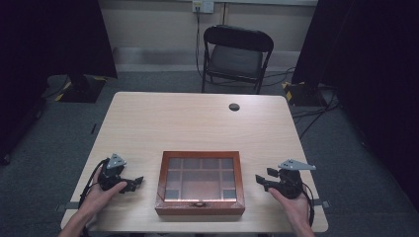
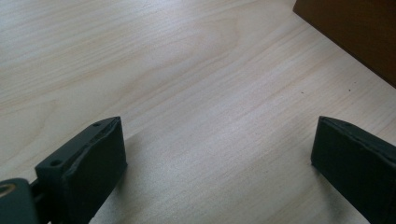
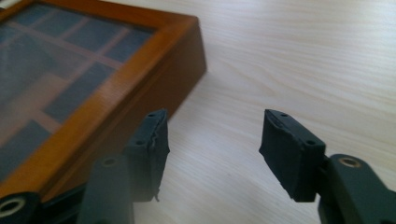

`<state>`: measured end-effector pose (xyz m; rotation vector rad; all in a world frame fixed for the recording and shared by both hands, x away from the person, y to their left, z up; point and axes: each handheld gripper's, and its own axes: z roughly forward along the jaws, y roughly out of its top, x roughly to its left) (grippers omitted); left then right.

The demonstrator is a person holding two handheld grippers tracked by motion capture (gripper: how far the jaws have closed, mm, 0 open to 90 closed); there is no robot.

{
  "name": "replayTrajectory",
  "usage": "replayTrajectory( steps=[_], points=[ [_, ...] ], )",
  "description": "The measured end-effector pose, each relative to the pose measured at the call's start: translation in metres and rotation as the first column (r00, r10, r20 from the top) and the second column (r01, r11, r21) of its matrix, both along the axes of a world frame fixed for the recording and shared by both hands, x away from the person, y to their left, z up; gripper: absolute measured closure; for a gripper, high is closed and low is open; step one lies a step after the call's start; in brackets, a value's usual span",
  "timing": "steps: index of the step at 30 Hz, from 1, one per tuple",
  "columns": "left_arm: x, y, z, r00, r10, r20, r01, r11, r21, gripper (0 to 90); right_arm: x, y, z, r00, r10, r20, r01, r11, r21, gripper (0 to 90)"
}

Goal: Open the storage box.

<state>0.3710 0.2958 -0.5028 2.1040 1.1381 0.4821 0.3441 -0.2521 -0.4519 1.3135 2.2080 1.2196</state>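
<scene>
Wooden box [image 1: 200, 182] between open tools, chair [image 1: 236, 55] beyond table [image 1: 197, 121]

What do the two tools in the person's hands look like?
Both the left tool and the right tool are black, each with two blocky jaws that have small screw holes. A grey three-cornered plate sits on top of each, and a black cable trails from each. No sleeves show on the forearms.

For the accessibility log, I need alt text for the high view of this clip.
A closed wooden box with a glass lid sits near the front edge of a light wooden table, with an open left hand-held gripper and right hand-held gripper either side. An empty black chair stands beyond.
</scene>
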Motion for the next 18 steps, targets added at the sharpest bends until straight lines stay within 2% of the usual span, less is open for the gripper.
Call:
replayTrajectory(
  steps=[4, 7, 8, 9, 10, 12, 13, 14, 15, 16, 17, 18],
  points=[
    [0.0, 0.0, 0.0, 1.0, 0.0, 0.0, 0.0, 1.0, 0.0, 2.4, -0.001, 0.012, 0.011, 0.9978, 0.066, -0.001, -0.066, 0.998, 0.023, 46.6],
    [0.0, 0.0, 0.0, 1.0, 0.0, 0.0, 0.0, 1.0, -0.001, 2.4, -0.003, 0.028, 0.019, 0.9904, 0.138, -0.005, -0.138, 0.99, 0.035, 48.6],
    [0.0, 0.0, 0.0, 1.0, 0.0, 0.0, 0.0, 1.0, -0.001, 2.4, -0.003, 0.028, 0.019, 0.9904, 0.138, -0.005, -0.138, 0.99, 0.035, 48.6],
    [0.0, 0.0, 0.0, 1.0, 0.0, -0.001, 0.0, 1.0, 0.0, 2.4, -0.004, 0.039, 0.025, 0.985, 0.173, 0.0, -0.173, 0.984, 0.054, 49.7],
    [0.0, 0.0, 0.0, 1.0, 0.0, -0.001, 0.0, 1.0, 0.0, 2.4, -0.004, 0.039, 0.025, 0.985, 0.173, 0.0, -0.173, 0.984, 0.054, 49.7],
    [0.0, 0.0, 0.0, 1.0, -0.001, -0.001, 0.001, 1.0, 0.0, 2.4, -0.001, 0.058, 0.034, 0.9713, 0.238, 0.002, -0.238, 0.968, 0.077, 52.0],
    [0.0, 0.0, 0.0, 1.0, -0.001, -0.001, 0.001, 1.0, 0.001, 2.4, 0.0, 0.062, 0.036, 0.9674, 0.253, 0.005, -0.253, 0.964, 0.078, 52.7],
    [0.0, 0.0, 0.0, 1.0, -0.001, -0.001, 0.001, 1.0, 0.001, 2.4, 0.0, 0.062, 0.036, 0.9674, 0.253, 0.005, -0.253, 0.964, 0.078, 52.7],
    [0.0, 0.0, 0.0, 1.0, 0.0, 0.0, 0.0, 1.0, -0.002, 2.4, 0.001, 0.067, 0.039, 0.9617, 0.274, 0.007, -0.274, 0.959, 0.08, 53.4],
    [0.0, 0.0, 0.0, 1.0, -0.002, 0.0, 0.002, 1.0, -0.001, 2.4, 0.003, 0.076, 0.042, 0.9501, 0.312, 0.01, -0.312, 0.946, 0.084, 55.1],
    [0.0, 0.0, 0.0, 1.0, -0.002, 0.0, 0.002, 1.0, -0.001, 2.4, 0.003, 0.076, 0.042, 0.9501, 0.312, 0.01, -0.312, 0.946, 0.084, 55.1],
    [0.0, 0.0, 0.0, 1.0, -0.004, 0.0, 0.004, 1.0, -0.001, 2.4, 0.004, 0.086, 0.042, 0.9371, 0.349, 0.009, -0.348, 0.932, 0.097, 56.6]
  ],
)
